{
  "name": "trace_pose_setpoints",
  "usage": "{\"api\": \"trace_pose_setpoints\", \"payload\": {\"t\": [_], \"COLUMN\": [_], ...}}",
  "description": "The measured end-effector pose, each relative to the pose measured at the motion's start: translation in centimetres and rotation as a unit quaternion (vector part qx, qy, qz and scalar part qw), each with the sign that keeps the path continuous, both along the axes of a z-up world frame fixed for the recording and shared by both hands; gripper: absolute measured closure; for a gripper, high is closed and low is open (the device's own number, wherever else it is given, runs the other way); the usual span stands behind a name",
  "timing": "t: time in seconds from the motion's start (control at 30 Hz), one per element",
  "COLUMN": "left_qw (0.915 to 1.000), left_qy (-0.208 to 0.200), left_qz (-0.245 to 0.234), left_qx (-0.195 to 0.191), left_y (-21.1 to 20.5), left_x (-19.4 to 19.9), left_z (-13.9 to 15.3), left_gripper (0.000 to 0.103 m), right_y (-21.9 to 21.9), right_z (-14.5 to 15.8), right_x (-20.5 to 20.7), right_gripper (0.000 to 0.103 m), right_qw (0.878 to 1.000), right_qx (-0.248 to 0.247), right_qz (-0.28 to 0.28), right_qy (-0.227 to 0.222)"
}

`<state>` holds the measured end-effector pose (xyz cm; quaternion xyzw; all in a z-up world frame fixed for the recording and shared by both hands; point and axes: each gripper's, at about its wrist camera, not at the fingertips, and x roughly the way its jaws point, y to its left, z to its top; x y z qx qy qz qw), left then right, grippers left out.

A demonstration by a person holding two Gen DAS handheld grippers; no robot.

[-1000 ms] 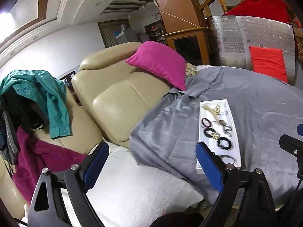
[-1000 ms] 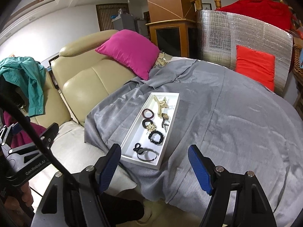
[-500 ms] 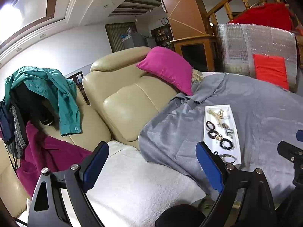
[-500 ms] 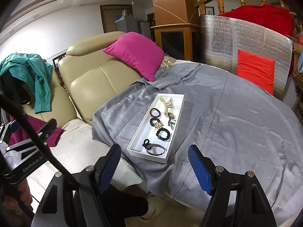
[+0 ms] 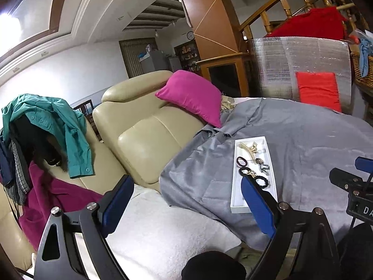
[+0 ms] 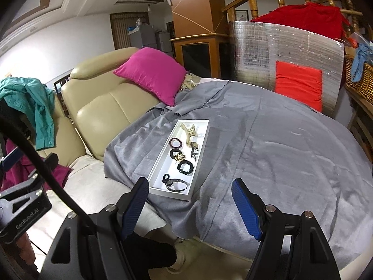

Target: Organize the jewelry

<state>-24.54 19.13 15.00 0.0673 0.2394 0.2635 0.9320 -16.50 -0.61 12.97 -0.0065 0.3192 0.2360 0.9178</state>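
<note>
**Op:** Living room: beige sofa, pink cushion, grey sheet spread over a round table. I read the sheet as a soft, plain backdrop, so small pieces show up and don't roll.

**Log:** Where's the jewelry?

**Op:** All in a white tray on the sheet, near the table's sofa-side edge. Far end: a beige claw clip. Then a dark ring, a black tie with a gold charm, a black scrunchie, and a black band at the near end. Beside the row lie small dark metal bits; can't tell what they are.

**Log:** Tongs?

**Op:** Left gripper spread wide, empty, off the table over the sofa seat. Right gripper also spread, empty, hanging just short of the tray's near end. I judge both are held back and wide to keep the tray in view before a first pick.

**Log:** Progress?

**Op:** Nothing lifted yet. Likely the very start.
</note>
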Motion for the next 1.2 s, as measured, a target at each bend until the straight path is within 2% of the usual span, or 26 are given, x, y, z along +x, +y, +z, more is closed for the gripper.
{"api": "trace_pose_setpoints", "payload": {"t": [0.57, 1.2], "left_qw": [1.0000, 0.9999], "left_qy": [0.001, -0.003], "left_qz": [-0.006, -0.003], "left_qx": [-0.005, -0.009], "left_y": [-1.1, -0.6], "left_x": [-0.5, -0.8], "left_z": [0.5, 0.7], "left_gripper": [0.010, 0.010], "right_y": [-1.0, -0.5], "right_z": [0.6, 0.8], "right_x": [-0.3, -0.6], "right_gripper": [0.026, 0.026], "right_qw": [1.000, 1.000], "right_qx": [0.011, 0.005], "right_qz": [-0.009, -0.003], "right_qy": [-0.002, -0.001]}}
